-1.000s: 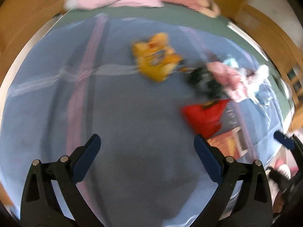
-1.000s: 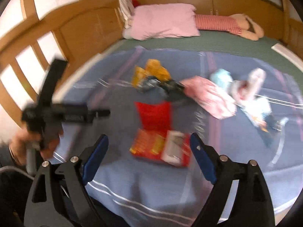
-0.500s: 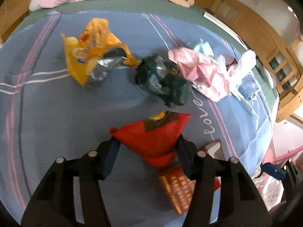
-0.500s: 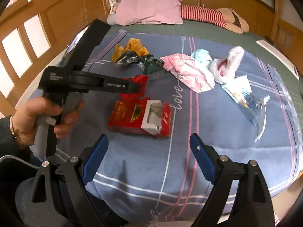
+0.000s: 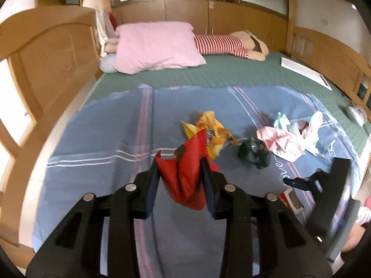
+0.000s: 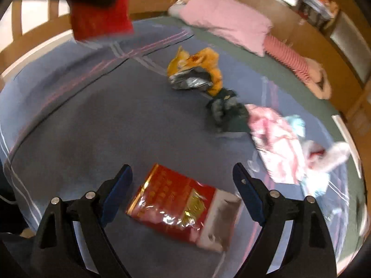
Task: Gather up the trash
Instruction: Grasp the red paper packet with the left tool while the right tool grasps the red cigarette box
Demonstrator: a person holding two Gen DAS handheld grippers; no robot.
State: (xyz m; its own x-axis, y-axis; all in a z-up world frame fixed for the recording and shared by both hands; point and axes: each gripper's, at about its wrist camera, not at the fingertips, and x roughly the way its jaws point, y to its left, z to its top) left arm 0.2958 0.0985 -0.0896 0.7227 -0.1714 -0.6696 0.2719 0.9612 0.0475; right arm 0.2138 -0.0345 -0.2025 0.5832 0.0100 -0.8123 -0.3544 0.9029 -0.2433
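Note:
My left gripper is shut on a red snack bag and holds it above the blue blanket; the bag also shows at the top left of the right wrist view. My right gripper is open just above a red and gold packet that lies flat on the blanket. Farther off lie a yellow snack bag, a dark green wrapper and pink crumpled paper.
A pink pillow and a striped plush doll lie at the head of the bed. A wooden bed frame runs along the left. More light wrappers lie at the right. The right gripper shows in the left wrist view.
My left gripper has shut on the red snack bag and lifted it off the blanket. My right gripper has moved down toward the red and gold packet.

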